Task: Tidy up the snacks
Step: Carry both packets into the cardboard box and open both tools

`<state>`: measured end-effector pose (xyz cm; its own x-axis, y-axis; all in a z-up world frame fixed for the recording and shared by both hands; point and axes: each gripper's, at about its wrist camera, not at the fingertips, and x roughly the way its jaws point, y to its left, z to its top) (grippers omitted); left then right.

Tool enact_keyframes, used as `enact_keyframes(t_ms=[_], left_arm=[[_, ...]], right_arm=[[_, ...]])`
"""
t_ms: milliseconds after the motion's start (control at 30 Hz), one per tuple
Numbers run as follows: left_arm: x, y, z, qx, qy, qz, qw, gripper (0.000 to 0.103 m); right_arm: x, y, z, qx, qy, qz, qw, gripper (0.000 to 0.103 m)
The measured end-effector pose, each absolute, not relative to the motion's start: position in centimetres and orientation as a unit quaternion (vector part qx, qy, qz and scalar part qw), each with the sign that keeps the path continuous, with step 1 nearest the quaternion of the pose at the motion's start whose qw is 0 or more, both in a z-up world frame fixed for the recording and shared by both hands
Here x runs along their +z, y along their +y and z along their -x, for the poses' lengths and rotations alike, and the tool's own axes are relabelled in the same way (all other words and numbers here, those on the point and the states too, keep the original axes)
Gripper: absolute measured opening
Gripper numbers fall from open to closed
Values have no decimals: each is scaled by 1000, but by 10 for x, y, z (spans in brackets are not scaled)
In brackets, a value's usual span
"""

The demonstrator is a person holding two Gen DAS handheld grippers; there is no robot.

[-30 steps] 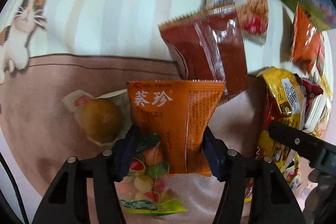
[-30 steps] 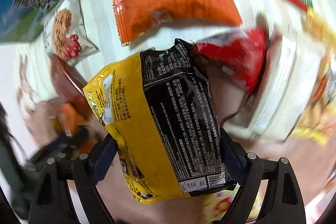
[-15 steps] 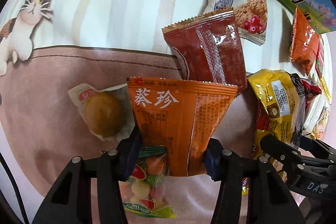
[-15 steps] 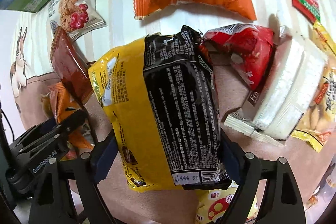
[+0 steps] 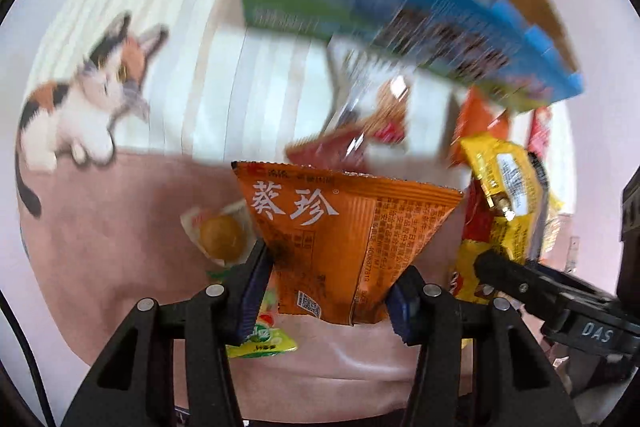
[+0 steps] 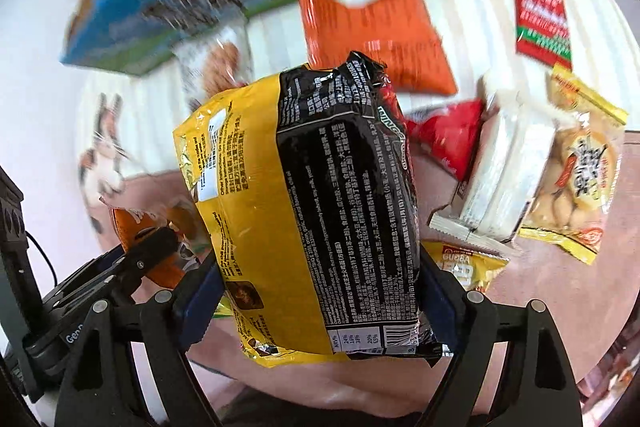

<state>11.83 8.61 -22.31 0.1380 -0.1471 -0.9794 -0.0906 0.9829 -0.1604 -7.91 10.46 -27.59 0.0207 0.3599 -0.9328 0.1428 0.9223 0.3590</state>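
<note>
Left gripper [image 5: 328, 287] pinching orange sachet [image 5: 344, 235] at lower corners, raised over pink cloth [image 5: 112, 227]. Right gripper [image 6: 320, 291] clamped across yellow-black noodle pack [image 6: 304, 203], lifted. Likely light, crinkly, slippery film; noodles brittle, so squeeze mid-body gently, sachet by seam.

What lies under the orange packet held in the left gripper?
Below the orange packet, held by the left gripper, a fruit-candy bag pokes out on the pink cloth. Most of that bag is covered; anything else beneath is hidden.
</note>
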Motion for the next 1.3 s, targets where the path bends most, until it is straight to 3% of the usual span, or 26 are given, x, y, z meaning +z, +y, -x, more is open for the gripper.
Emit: enact_keyframes(t_ms=[267,467,600,933,1300], left_arm=[[-121,74,-155,-71,597,76,796,49],[-107,55,-226,-74,569,45,818,49],[-120,56,-290,-73,581,43,810,49],[-187,47,-386,-67,646,28,760,49],[-247,43,-436,-57,681,14,730,50]], right_arm=[[-176,75,34,69,617,-237,747,89],[-104,34,-40,64,566,-227,790,89],[-86,41,-98,44,552,-205,807,89],[-150,41,-225,2,585,-153,797,89],[-237,34,-284,-2,627,-160,762,89]])
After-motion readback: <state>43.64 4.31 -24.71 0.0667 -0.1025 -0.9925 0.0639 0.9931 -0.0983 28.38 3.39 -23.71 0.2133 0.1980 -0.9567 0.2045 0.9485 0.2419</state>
